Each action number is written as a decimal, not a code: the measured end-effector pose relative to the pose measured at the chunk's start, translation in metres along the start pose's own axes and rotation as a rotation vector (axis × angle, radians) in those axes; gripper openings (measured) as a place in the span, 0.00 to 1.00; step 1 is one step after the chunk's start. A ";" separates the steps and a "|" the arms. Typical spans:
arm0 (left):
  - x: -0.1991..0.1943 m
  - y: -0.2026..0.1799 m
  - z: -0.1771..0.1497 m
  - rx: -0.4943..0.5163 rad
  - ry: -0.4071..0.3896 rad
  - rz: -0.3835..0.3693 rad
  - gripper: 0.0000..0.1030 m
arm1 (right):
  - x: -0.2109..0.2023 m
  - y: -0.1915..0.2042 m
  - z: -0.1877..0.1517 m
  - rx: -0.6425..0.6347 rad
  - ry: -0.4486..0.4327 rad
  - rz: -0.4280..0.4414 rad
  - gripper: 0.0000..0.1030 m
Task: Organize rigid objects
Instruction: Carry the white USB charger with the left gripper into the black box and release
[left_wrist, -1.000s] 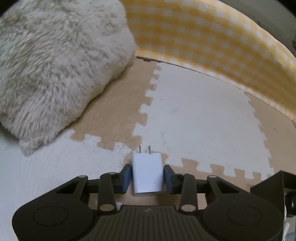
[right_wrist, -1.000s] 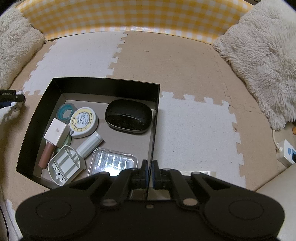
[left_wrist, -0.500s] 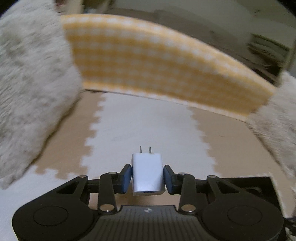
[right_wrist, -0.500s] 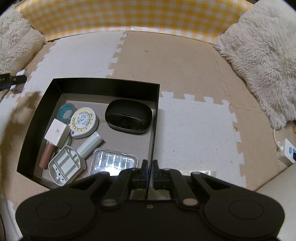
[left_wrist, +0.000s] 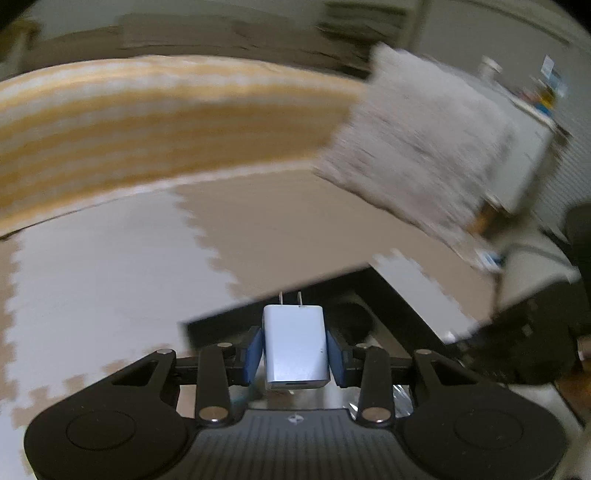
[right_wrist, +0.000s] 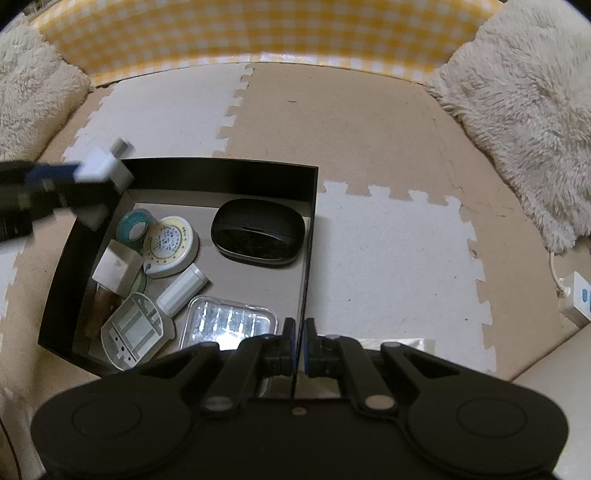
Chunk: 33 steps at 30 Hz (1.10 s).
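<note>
The left tool (left_wrist: 294, 356) grips the white USB charger (left_wrist: 295, 347) over the black box's (right_wrist: 221, 173) far-left corner; next, lowering and releasing inside. The right tool (right_wrist: 299, 345) pinches the box's near wall.

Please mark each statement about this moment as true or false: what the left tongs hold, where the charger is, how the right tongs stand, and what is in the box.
1. The left tongs grip a white two-prong plug charger. True.
2. The charger lies on the floor of the black open cardboard box. False: it is held in the air over the box's far left corner.
3. The right tongs are wide open. False: they are shut on the box's right wall at its near end.
4. A black oval mouse-like case lies in the box. True.
5. The box holds only one thing. False: several lie inside.
</note>
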<state>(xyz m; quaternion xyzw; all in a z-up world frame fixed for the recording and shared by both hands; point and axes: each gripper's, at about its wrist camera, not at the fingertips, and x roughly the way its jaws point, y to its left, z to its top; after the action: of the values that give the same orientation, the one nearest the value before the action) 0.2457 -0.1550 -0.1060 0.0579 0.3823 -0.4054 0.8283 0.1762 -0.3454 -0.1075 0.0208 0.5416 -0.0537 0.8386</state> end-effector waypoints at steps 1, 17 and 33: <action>0.004 -0.007 -0.002 0.022 0.017 -0.017 0.38 | 0.000 0.000 0.000 -0.001 0.000 -0.001 0.04; 0.084 -0.076 -0.008 0.597 0.211 -0.173 0.38 | 0.000 -0.003 0.000 0.015 -0.005 0.016 0.04; 0.080 -0.062 -0.003 0.559 0.273 -0.135 0.79 | 0.002 -0.005 0.000 0.020 -0.002 0.023 0.04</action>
<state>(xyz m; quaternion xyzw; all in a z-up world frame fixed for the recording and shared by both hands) 0.2296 -0.2453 -0.1490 0.3116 0.3667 -0.5374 0.6926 0.1768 -0.3504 -0.1090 0.0354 0.5399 -0.0495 0.8396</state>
